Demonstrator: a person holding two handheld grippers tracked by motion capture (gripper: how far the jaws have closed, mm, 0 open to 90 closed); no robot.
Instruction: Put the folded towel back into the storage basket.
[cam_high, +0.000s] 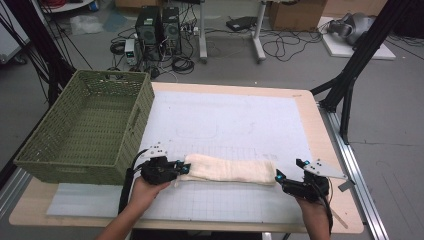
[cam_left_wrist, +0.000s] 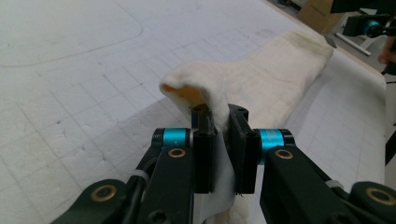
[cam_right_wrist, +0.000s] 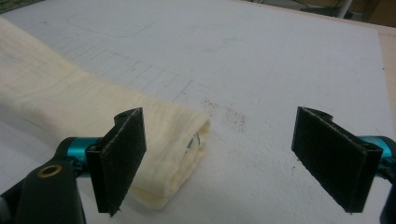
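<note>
Cream towel (cam_high: 230, 170), green woven basket (cam_high: 87, 127), white gridded mat (cam_high: 235, 125).

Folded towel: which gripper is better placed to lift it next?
Left. The left gripper is already shut on the folded cream towel's end; the right gripper stands open beside the other end, gripping nothing.

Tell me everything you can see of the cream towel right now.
The towel is cream terry-looking cloth, folded into a long band lying flat on the white gridded mat, near the table's front edge. Its left end is pinched and lifted between the shut left gripper. Its right end lies folded by the open right gripper, whose pads are clear of it.
</note>
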